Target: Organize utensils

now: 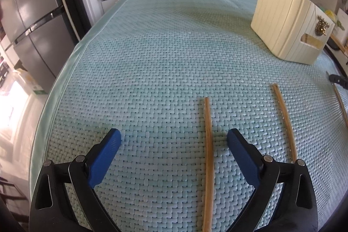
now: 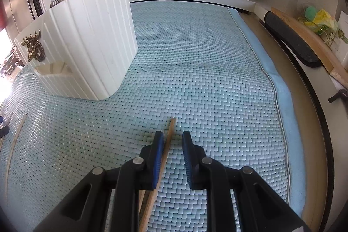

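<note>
Now the left gripper has its fingers wide apart, straddling a chopstick lying flat on the mat; nothing is gripped. The right gripper is narrowly open around another chopstick, which touches its left finger only. Each should probably centre the stick, close gently, then lift toward the holder at far left.
</note>
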`<state>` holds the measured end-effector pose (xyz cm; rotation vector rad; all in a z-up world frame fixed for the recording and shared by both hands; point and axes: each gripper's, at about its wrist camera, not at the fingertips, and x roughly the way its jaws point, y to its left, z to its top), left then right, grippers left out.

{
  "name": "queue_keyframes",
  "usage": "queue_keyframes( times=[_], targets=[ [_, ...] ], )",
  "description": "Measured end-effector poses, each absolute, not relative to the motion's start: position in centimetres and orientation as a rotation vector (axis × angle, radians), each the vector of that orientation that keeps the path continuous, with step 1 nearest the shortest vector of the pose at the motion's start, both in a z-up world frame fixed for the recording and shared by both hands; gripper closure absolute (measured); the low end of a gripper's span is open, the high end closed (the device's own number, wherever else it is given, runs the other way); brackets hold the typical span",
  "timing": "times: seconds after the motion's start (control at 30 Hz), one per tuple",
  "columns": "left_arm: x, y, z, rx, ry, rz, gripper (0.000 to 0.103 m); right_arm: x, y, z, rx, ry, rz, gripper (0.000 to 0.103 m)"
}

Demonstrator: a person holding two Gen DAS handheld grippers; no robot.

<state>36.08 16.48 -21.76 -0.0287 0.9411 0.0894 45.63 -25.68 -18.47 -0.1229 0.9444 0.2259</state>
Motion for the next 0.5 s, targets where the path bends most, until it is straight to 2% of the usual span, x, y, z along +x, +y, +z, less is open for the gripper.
queue_keyframes(
  times=[0.13,0.23,0.5],
  targets=[
    [36.0,16.0,-21.7,-0.03,0.943,0.095,0.006,46.6,-25.8,-18.6,-0.128,0.955,0.231,0.085],
    [36.0,15.9,-21.9,-0.031,0.948,0.098,0.001,46.8,-25.8,-18.6,-0.134,0.954,0.233,0.085],
    [36.3,16.3,-21.9,-0.042,0.963,0.077,0.001,46.6,-25.8,-18.7,-0.134,0.931,0.235,0.085]
  ],
)
